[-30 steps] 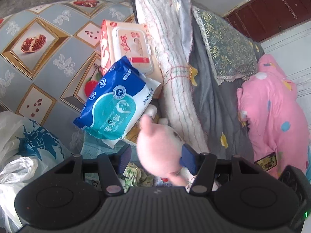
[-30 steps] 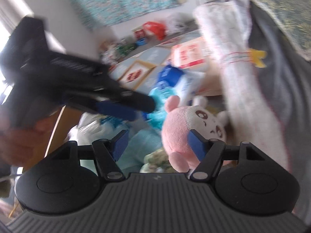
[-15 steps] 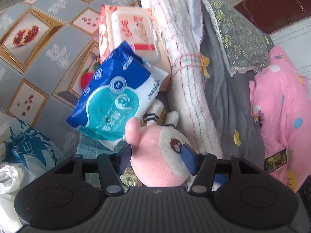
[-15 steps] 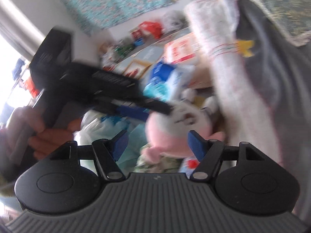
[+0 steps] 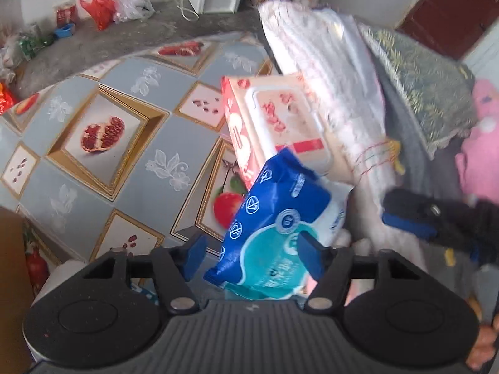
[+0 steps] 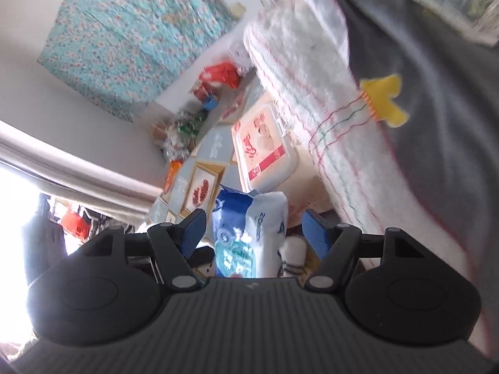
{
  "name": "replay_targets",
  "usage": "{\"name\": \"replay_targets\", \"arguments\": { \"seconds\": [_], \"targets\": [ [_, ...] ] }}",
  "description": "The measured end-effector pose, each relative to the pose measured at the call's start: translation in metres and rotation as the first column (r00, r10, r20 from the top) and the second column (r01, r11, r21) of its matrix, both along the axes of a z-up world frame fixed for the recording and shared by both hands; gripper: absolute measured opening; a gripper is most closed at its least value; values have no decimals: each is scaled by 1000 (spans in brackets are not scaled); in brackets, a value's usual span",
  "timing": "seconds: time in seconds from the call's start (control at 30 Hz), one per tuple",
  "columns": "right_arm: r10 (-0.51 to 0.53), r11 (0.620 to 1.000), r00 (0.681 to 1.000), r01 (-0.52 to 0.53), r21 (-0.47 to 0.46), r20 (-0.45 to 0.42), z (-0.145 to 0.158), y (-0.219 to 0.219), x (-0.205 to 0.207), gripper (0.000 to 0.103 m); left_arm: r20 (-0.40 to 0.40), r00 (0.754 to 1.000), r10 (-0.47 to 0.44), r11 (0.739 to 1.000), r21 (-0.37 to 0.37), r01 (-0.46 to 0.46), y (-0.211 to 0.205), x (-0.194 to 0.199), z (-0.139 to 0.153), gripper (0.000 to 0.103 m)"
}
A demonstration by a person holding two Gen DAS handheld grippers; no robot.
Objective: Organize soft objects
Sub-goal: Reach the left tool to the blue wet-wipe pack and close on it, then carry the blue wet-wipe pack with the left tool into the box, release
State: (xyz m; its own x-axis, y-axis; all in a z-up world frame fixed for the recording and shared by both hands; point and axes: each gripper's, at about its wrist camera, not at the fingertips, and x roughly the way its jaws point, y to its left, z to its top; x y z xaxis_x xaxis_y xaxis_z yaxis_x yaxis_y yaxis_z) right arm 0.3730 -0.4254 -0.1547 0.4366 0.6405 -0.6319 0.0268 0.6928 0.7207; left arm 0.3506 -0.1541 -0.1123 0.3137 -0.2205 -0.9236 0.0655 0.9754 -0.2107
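- While the left gripper (image 5: 249,254) hangs over the blue wipes pack (image 5: 277,233), its fingers are opening; the pack shows between them, but the pads do not press on it.
- That pack leans against the pink wipes box (image 5: 274,127), probably because the pile at the bed's edge props it up; both rest on the pomegranate-patterned cloth (image 5: 103,143) beside the rolled white blanket (image 5: 327,74).
- A moment earlier a pink plush toy sat between the left fingers; now it is gone from that gap, and only a pale scrap low in the pile may be part of it.
- So the toy seems just released among the soft things, though its resting spot is hidden.
- The right gripper (image 6: 252,230) stands open and empty, the same blue pack framed between its fingers without contact.
- From the left wrist view, the right gripper has swung in at the right edge, over the grey bedding (image 5: 405,143).
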Motion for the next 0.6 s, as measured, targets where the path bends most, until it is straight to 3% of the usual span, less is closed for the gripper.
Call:
{"name": "replay_targets", "arguments": {
  "seconds": [0.13, 0.27, 0.43, 0.53, 0.6],
  "targets": [
    [44, 999, 996, -42, 28, -77, -27, 13, 20, 69, -26, 999, -26, 999, -46, 25, 1, 7, -16, 74],
    [73, 997, 993, -70, 32, -98, -39, 24, 28, 68, -53, 998, -47, 994, -103, 41, -4, 13, -27, 75],
    [108, 994, 990, -106, 34, -85, -42, 41, 33, 60, -50, 994, -95, 993, -72, 91, -18, 18, -33, 84],
    [106, 994, 992, -105, 9, -72, -38, 48, 32, 56, -53, 993, -110, 992, -64, 106, -23, 20, -35, 84],
    [97, 995, 993, -97, 5, -70, -34, 49, 32, 48, -49, 992, -119, 992, -52, 116, -24, 18, -34, 84]
  ]
}}
